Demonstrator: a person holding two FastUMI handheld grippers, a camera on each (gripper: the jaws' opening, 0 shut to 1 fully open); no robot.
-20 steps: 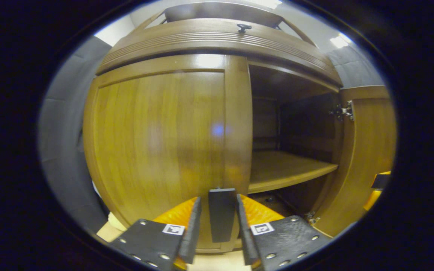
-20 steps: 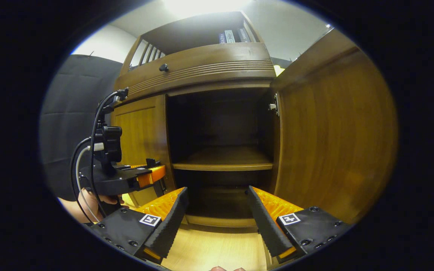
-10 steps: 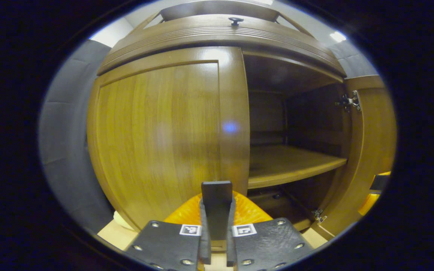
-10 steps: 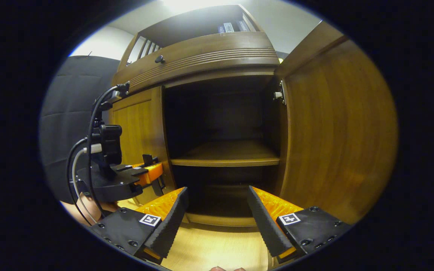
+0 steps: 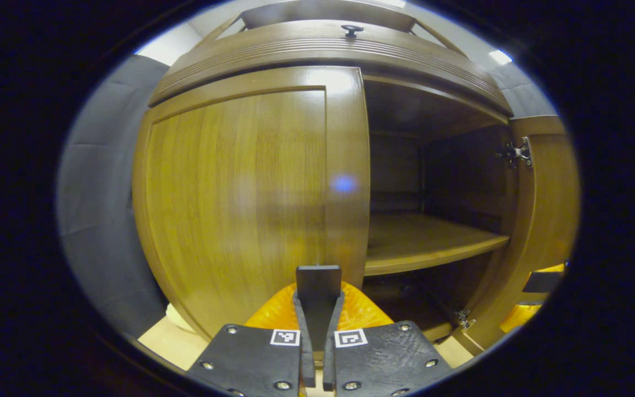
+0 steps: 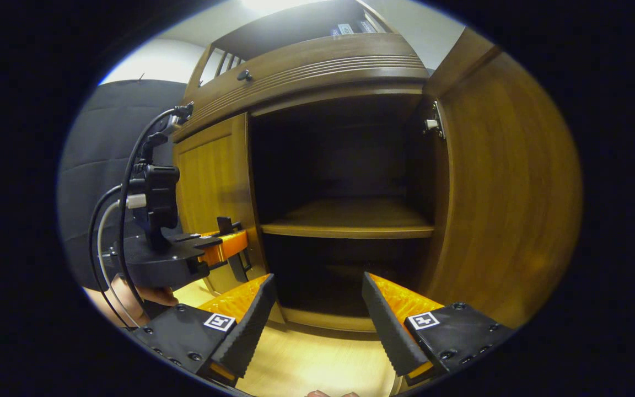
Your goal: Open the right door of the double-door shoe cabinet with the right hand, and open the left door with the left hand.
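Note:
The brown wooden shoe cabinet has its left door standing across the opening, and I cannot tell whether it is flush or slightly ajar. A dark flat handle sticks out at that door's inner edge. My left gripper is shut on this handle; in the right gripper view the left gripper sits at the left door. The right door stands swung wide on its hinge. My right gripper is open and holds nothing, in front of the dark open compartment.
Inside the open half a wooden shelf runs across. A drawer front with a small knob tops the doors. A hand holds the left gripper, with cables above it. Light wooden floor lies below.
My left gripper's fingers have closed from apart onto the left door's handle. The right gripper has stayed open while its view shifted a little, so the right door now reads further to the side.

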